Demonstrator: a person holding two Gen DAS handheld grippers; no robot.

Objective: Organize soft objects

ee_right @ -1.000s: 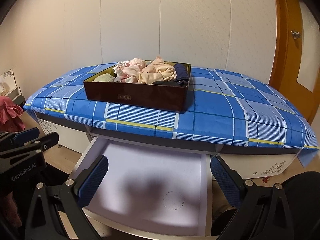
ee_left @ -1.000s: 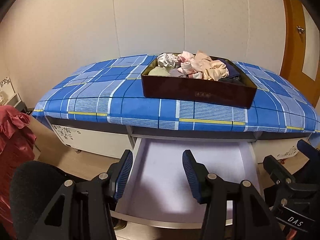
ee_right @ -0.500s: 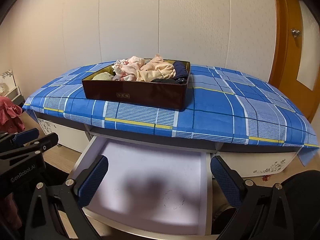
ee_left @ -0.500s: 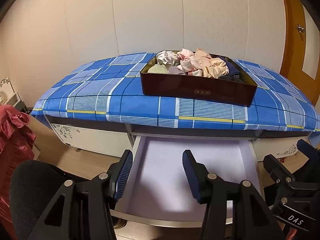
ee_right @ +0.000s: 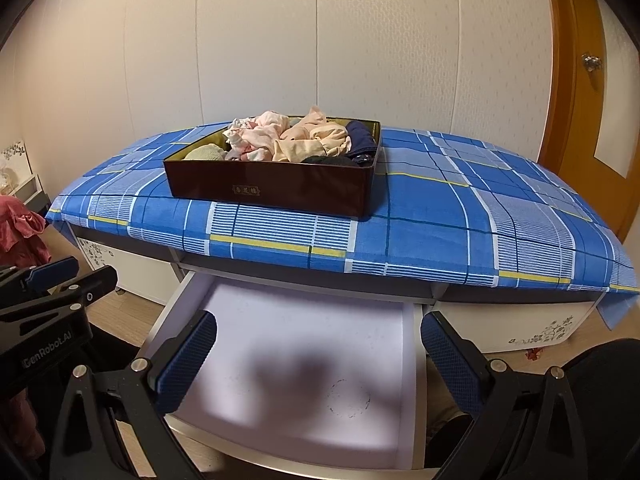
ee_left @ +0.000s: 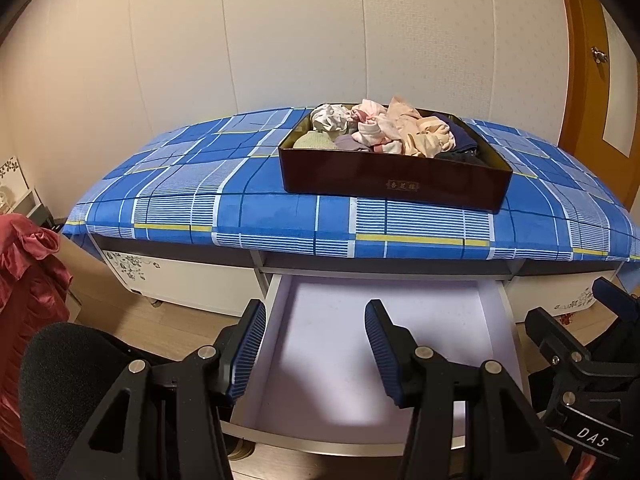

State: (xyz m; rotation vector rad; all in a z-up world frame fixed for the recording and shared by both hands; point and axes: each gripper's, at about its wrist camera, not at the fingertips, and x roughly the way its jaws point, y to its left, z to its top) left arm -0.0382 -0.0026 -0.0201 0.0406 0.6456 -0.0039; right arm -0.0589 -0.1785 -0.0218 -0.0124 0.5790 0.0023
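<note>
My left tongs [ee_left: 315, 346] part-open, right tongs [ee_right: 318, 360] wide, both holding nothing, low in frame over the pulled-out drawer [ee_right: 304, 344]. Soft clothes [ee_left: 384, 130] heaped in dark box [ee_left: 394, 184], frame center; lower layers hidden by box wall.

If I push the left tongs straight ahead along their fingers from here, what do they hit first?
Probably the open drawer: the left tongs, open and empty, point over its bare white floor toward the back wall under the blue plaid cover. The brown box of clothes sits higher, likely above that line; depth is uncertain.

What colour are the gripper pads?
Blue pads, clearest in the right wrist view.
</note>
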